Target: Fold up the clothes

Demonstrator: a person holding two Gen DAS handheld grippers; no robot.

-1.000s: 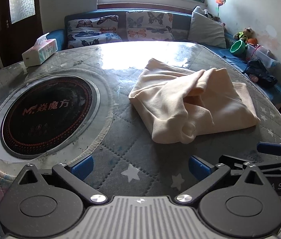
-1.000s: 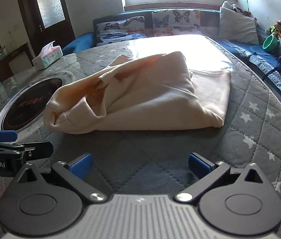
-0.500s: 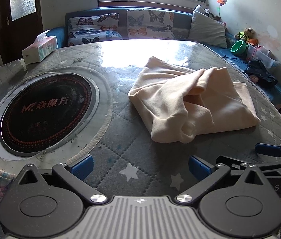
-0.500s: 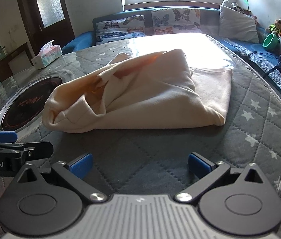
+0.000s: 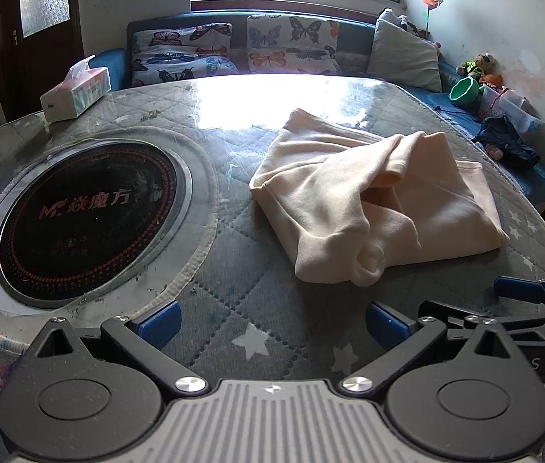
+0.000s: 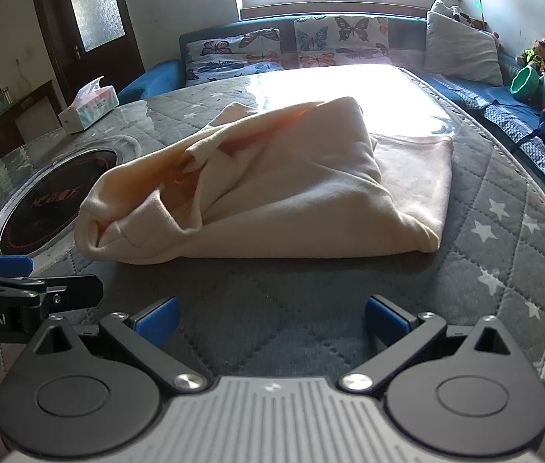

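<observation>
A cream garment (image 5: 373, 200) lies loosely folded on the quilted grey table cover (image 5: 241, 270), right of centre; it also shows in the right wrist view (image 6: 280, 193), straight ahead. My left gripper (image 5: 270, 322) is open and empty, hovering short of the garment's near left corner. My right gripper (image 6: 270, 320) is open and empty, short of the garment's near edge. The right gripper's blue fingertip (image 5: 519, 289) shows at the right of the left wrist view. The left gripper's fingertip (image 6: 2, 264) shows at the left of the right wrist view.
A round black cooktop (image 5: 83, 220) is set in the table at the left. A tissue box (image 5: 75, 94) stands at the far left edge. A sofa with butterfly cushions (image 5: 234, 52) runs behind, with toys and a green bowl (image 5: 463, 90) at the right.
Both grippers have drifted slightly; the garment looks a little nearer in the right wrist view. Nothing has been grasped and the garment has not moved.
</observation>
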